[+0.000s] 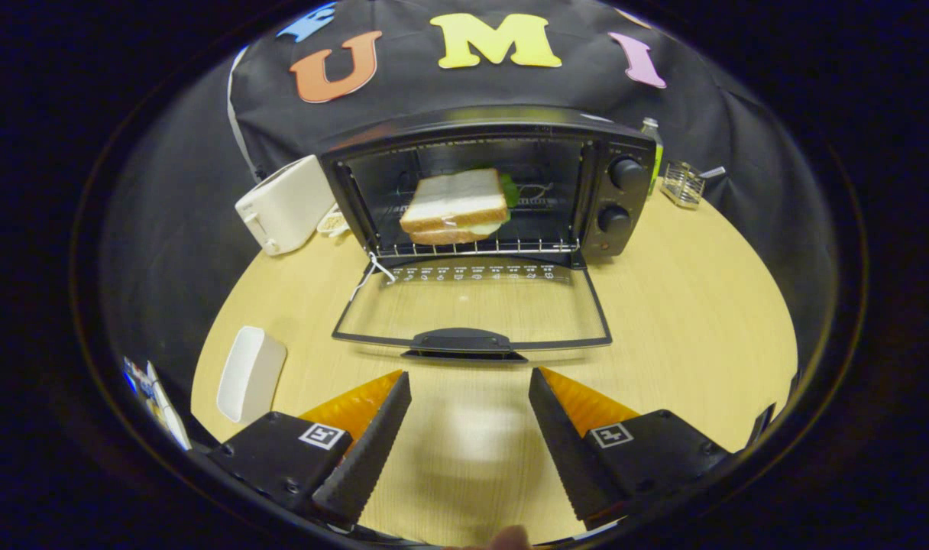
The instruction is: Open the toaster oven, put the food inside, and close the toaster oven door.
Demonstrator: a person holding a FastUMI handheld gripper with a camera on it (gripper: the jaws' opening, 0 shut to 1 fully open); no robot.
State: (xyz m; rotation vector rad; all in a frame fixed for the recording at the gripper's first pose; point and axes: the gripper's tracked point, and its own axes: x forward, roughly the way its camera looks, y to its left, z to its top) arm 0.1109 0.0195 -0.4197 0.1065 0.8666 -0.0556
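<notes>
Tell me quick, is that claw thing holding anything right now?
Gripper: open, holding nothing; its fingers hang over the bare table, just short of the handle of the dropped oven door.

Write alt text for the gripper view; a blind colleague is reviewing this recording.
A sandwich sits on the wire rack inside a black toaster oven whose glass door lies folded down open on a wooden table. The gripper has its fingers open and empty just short of the door handle. A white toaster stands beside the oven.
</notes>
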